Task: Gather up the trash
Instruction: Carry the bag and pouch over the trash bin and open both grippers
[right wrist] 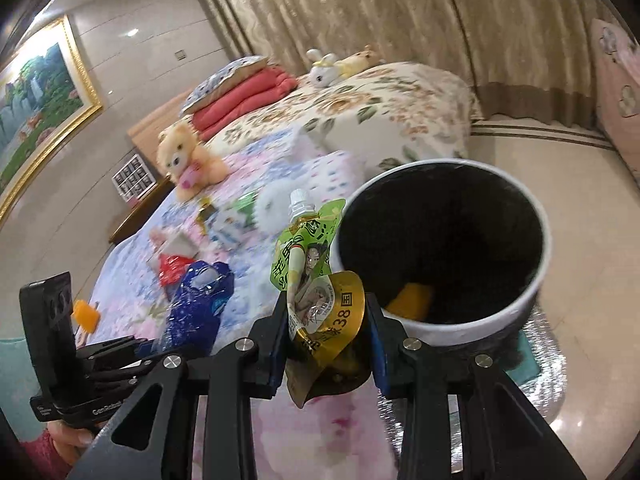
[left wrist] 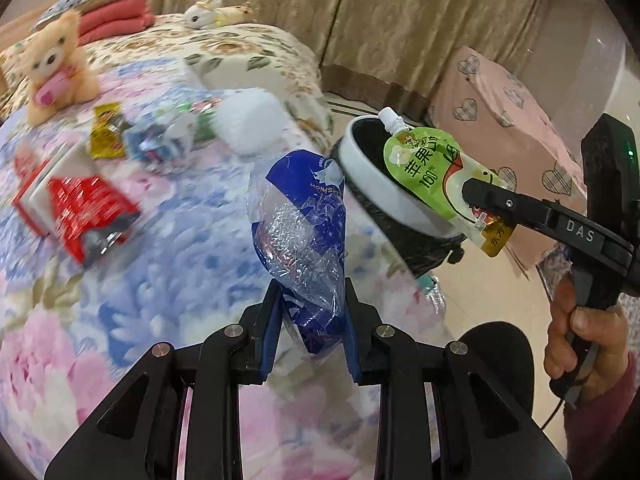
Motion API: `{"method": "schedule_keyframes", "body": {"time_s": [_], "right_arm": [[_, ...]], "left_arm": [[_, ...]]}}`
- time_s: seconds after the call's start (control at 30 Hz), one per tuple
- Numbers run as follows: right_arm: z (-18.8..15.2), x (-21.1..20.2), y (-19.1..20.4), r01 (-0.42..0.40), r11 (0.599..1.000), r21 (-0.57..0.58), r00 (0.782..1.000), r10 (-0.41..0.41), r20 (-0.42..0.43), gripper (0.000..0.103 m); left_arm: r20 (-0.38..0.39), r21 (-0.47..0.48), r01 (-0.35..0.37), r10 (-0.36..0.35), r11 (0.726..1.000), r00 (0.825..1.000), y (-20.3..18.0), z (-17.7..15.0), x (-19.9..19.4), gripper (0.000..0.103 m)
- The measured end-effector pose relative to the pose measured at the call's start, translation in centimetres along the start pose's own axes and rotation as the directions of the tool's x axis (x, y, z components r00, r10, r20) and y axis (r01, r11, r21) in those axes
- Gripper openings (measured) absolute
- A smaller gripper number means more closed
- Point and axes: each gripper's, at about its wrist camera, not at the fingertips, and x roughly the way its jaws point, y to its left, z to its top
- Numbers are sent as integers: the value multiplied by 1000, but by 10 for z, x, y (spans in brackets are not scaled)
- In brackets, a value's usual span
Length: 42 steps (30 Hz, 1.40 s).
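My left gripper (left wrist: 310,300) is shut on a crumpled blue and clear plastic wrapper (left wrist: 300,220), held over the floral bedspread; the wrapper (right wrist: 196,304) also shows at the left of the right wrist view. My right gripper (right wrist: 326,320) is shut on a green and gold juice pouch (right wrist: 316,280) with a white spout. That pouch (left wrist: 436,172) hangs at the rim of the white trash bin (left wrist: 384,192) with its black liner. The bin (right wrist: 460,324) stands beside the bed, just right of the pouch, with an orange scrap (right wrist: 412,300) inside.
More litter lies on the bed: a red packet (left wrist: 88,216), a yellow wrapper (left wrist: 106,132), a blue-white wrapper (left wrist: 156,144) and white tissue (left wrist: 252,120). A teddy bear (left wrist: 56,68), a plush rabbit (left wrist: 204,10) and folded red blankets (left wrist: 116,20) sit farther back. A pink heart-patterned box (left wrist: 500,140) stands behind the bin.
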Motion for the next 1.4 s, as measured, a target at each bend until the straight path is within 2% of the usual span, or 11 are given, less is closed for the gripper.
{"method": "schedule_keyframes", "body": {"time_s": [0.47,0.73,1.3,1.4], "right_arm": [[23,-1,-60,99,992,74,995,-100,12,35],[31,4,-76,113,989,92,994,-113,1,35],[41,23,-97,119,985,121,993,-116,-34,35],[42,25,-98,114,986,121,993,-110,-36,35]], "left_arm": [[-25,103,43,-41,994,999,-48,53,38,25],[-48,118,72,-66,990,997,-66,76,58,25],[-86,164,64,-51,984,995,-93,100,95,26],[-84,171,60,-46,983,995,-97,103,99,30]]}}
